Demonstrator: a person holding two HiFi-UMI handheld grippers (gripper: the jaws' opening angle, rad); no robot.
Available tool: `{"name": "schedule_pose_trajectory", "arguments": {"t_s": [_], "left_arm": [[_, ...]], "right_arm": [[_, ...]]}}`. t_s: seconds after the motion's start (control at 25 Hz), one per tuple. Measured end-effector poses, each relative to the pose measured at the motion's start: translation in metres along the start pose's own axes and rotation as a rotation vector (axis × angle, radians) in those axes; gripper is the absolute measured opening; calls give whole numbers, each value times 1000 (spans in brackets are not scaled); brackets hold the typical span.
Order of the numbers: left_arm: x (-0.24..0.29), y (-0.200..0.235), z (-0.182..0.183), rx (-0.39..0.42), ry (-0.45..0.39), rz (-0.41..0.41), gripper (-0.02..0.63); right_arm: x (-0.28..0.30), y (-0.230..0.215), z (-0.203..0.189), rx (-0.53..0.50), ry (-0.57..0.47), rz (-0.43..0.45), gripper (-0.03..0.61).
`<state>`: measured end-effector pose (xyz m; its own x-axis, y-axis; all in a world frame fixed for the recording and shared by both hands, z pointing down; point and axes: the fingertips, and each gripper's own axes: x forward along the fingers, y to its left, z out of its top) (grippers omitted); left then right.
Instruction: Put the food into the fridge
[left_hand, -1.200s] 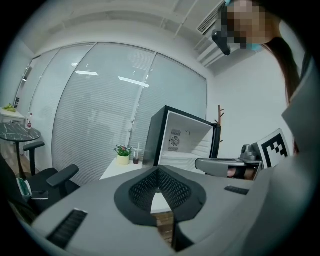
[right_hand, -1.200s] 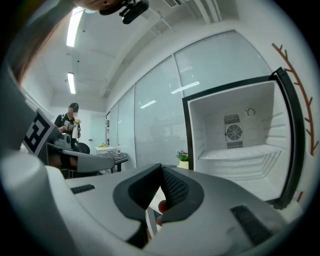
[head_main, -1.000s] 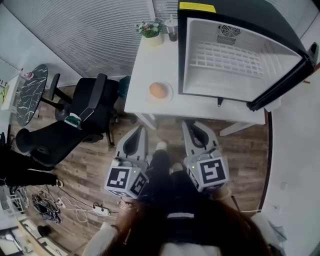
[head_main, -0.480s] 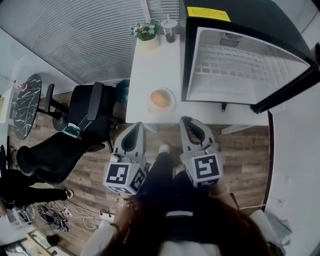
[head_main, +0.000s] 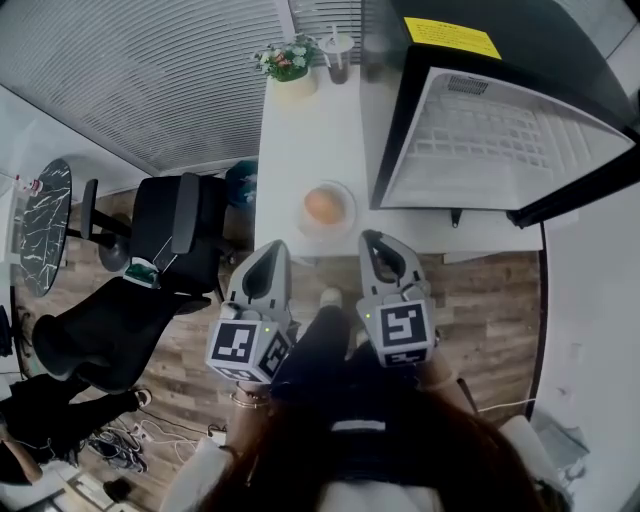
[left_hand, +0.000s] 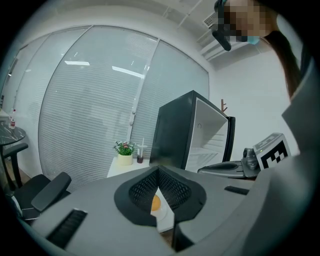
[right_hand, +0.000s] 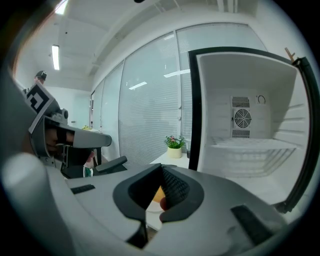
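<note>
An orange round food (head_main: 321, 206) lies on a clear plate (head_main: 343, 220) near the front edge of the white table (head_main: 300, 140). To its right a black fridge (head_main: 480, 60) stands with its door open, showing a white inside with a wire shelf (head_main: 500, 140). My left gripper (head_main: 273, 248) and right gripper (head_main: 372, 240) are both shut and hold nothing. They hover just short of the table edge, either side of the plate. Through the left gripper's closed jaws the food (left_hand: 155, 202) shows ahead. The right gripper view also shows the food (right_hand: 159, 193) and the fridge (right_hand: 250, 145).
A potted plant (head_main: 285, 62) and a cup with a straw (head_main: 337, 55) stand at the table's far end. Black office chairs (head_main: 165, 240) are on the wooden floor at the left. A round dark table (head_main: 40, 215) is further left.
Both grippers have moved forward toward the table's front edge and the plate. They have stayed shut.
</note>
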<state>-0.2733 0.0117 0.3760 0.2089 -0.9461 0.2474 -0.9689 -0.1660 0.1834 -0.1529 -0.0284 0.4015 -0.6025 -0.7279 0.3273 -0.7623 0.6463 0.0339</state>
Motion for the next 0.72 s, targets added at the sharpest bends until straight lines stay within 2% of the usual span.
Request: {"name": "schedule_pose_trajectory", "arguments": {"t_s": [0.28, 0.44, 0.56, 0.72], "left_arm": [[18, 17, -10, -13, 32, -44, 3], [28, 25, -19, -23, 64, -65, 25], [36, 32, -26, -32, 80, -72, 34], [47, 41, -40, -51, 124, -87, 49]], "right_arm": [[20, 0, -11, 30, 45, -32, 2], [30, 4, -17, 43, 39, -4, 4], [40, 8, -23, 62, 44, 24, 55], [50, 6, -36, 78, 74, 17, 67]]}}
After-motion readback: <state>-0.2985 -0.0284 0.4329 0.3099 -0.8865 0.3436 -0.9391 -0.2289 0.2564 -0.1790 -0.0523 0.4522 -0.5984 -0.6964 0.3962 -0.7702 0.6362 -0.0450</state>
